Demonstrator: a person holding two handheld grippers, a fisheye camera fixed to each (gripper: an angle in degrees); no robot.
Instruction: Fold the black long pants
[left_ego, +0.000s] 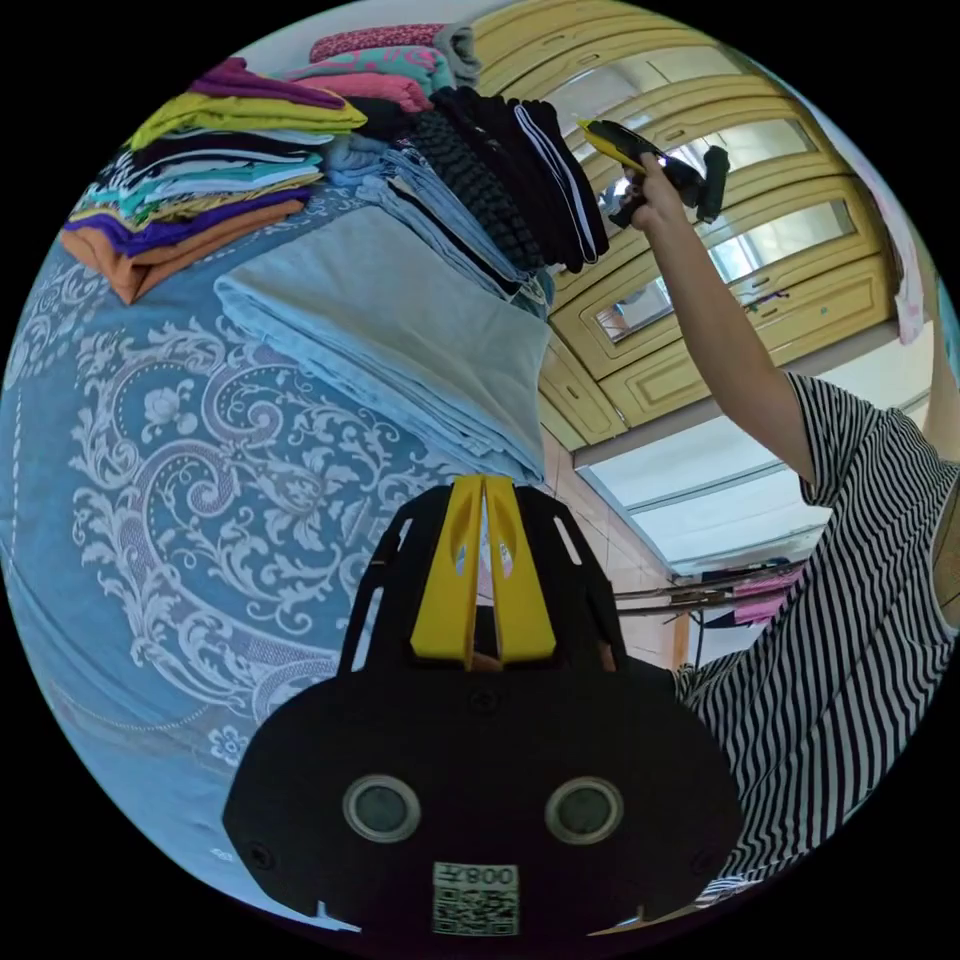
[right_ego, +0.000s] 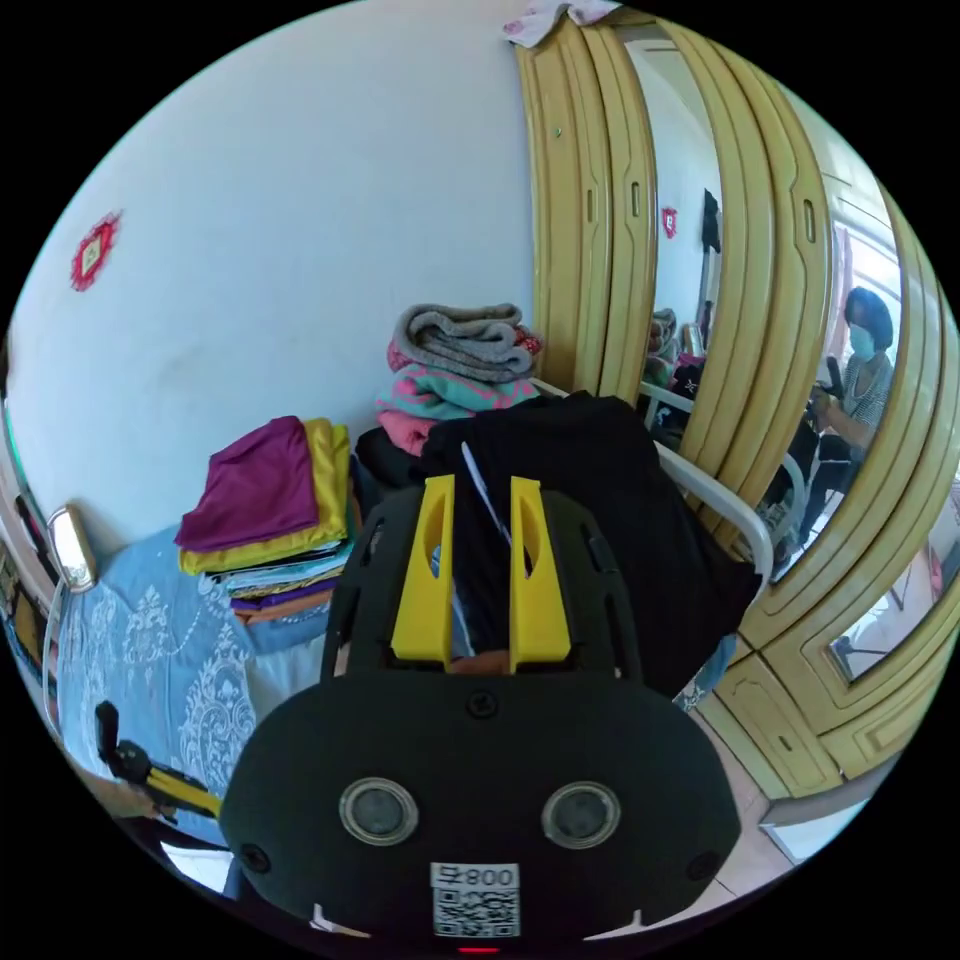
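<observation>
Two yellow jaws of your left gripper stand pressed together with nothing between them, hovering over the blue bedspread with its pale scrolling floral print. In the left gripper view, at 12 o'clock from those jaws, a folded light-blue cloth lies flat on the bedspread, and behind it a leaning row of dark garments, one knitted and one with white stripes. At 11 o'clock sits a neat stack of folded clothes in orange, purple, teal and yellow. At 1 o'clock your right hand holds the right gripper up high (too small there to tell how its jaws stand), against yellow wardrobe doors with mirrored panels; your striped sleeve fills 3 to 4 o'clock.

The right gripper view gives you what the other lacks: the black long pants, a soft matte heap with a thin white line on it, draped over a white rail just beyond the jaws. There the right gripper has its jaws parted, gripping nothing. At 12 o'clock a grey towel tops pink and teal knits, and the plain white wall rises behind
</observation>
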